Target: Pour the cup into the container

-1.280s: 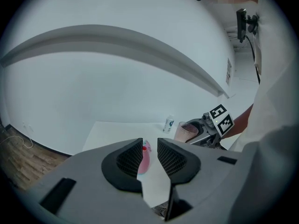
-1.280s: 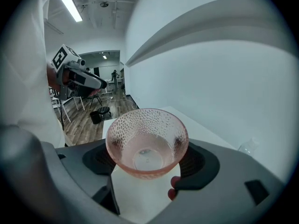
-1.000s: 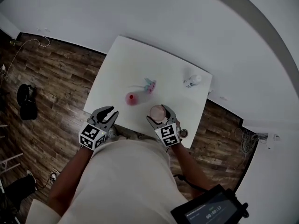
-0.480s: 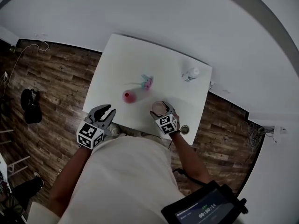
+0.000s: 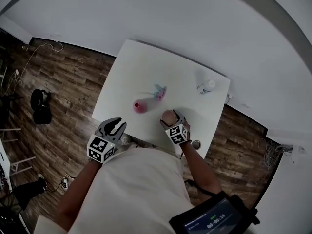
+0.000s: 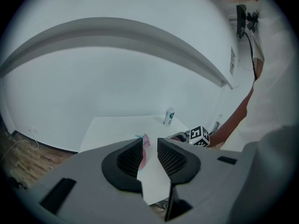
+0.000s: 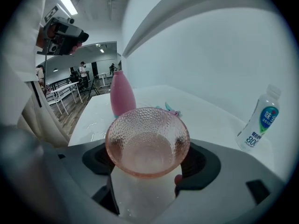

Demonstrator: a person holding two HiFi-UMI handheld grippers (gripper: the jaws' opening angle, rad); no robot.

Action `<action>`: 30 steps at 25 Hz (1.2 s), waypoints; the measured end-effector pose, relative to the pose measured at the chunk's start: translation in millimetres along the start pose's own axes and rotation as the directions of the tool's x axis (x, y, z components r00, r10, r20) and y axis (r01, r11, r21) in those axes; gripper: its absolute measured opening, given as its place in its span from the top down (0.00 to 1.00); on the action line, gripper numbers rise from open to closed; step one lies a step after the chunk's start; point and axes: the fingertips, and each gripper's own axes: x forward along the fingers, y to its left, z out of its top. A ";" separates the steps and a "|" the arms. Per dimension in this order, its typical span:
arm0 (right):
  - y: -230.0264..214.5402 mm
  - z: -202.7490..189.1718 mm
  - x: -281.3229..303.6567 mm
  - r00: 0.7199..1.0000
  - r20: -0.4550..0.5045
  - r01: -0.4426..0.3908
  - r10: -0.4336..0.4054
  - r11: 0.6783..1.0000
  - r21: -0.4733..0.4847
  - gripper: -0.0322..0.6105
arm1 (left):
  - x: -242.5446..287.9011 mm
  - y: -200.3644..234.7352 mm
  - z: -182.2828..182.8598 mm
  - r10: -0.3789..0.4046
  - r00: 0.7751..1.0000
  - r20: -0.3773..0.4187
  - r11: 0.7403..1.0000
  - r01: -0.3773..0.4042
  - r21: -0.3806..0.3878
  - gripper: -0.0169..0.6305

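The cup [image 7: 147, 141], clasped upright in the right gripper's [image 5: 169, 118] fingers, has sunk low over the counter [image 5: 146, 67]. It now sits just beside the pink container [image 5: 139, 106], not above its mouth, so pouring from here looks impossible. The left gripper [image 5: 113, 126] hangs well apart from the container, fingers released and empty.

The grey, black-padded left gripper [image 5: 116, 125] points forward and downward, jaws apart with nothing between them. The matching right gripper [image 5: 169, 116] points downward, its pads pressed against both sides of a pink dimpled glass cup [image 7: 147, 141]. The left forearm [image 5: 78, 189] and right forearm [image 5: 197, 167] are both bare and extended forward.
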 end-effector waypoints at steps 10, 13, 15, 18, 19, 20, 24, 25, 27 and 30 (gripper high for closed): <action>2.1 -1.6 -72.3 0.994 0.101 -0.039 0.039 0.999 -0.006 0.25 | -0.5 -13.6 -6.9 0.053 0.998 0.046 0.991 -0.047 -0.127 0.81; -6.5 0.5 -103.3 0.991 0.134 0.008 -0.006 1.000 -0.016 0.25 | 3.0 -13.2 -11.5 0.073 0.996 0.053 0.985 -0.064 -0.158 0.81; -9.0 -0.8 -117.4 0.990 0.144 0.017 -0.014 1.000 -0.015 0.25 | 6.1 -16.7 -14.2 0.078 0.996 0.052 0.983 -0.068 -0.170 0.81; -8.4 -5.1 -122.5 0.989 0.148 0.014 -0.011 1.000 -0.021 0.25 | 9.9 -22.9 -17.5 0.078 0.996 0.047 0.982 -0.068 -0.179 0.81; -8.6 -6.4 -120.0 0.989 0.149 0.015 -0.011 1.000 -0.027 0.25 | 11.5 -24.6 -18.0 0.077 0.996 0.045 0.982 -0.068 -0.178 0.81; -9.4 -6.7 -116.8 0.989 0.148 0.015 -0.010 0.999 -0.034 0.25 | 13.1 -26.3 -18.2 0.076 0.996 0.044 0.982 -0.068 -0.175 0.81; -11.7 -7.4 -102.7 0.990 0.143 0.005 0.004 0.998 -0.062 0.25 | 15.6 -32.9 -16.4 0.078 0.996 0.042 0.984 -0.070 -0.163 0.81; -11.2 -7.8 -99.4 0.990 0.141 0.001 0.009 0.998 -0.070 0.25 | 14.6 -33.9 -16.3 0.080 0.996 0.041 0.984 -0.072 -0.162 0.81; -8.9 -8.3 -92.8 0.991 0.134 -0.009 0.020 0.997 -0.081 0.25 | 11.0 -34.4 -16.9 0.085 0.996 0.039 0.984 -0.078 -0.160 0.81; -5.5 -7.6 -83.5 0.991 0.126 -0.024 0.035 0.995 -0.092 0.25 | 5.5 -33.9 -19.1 0.095 0.995 0.036 0.983 -0.088 -0.162 0.81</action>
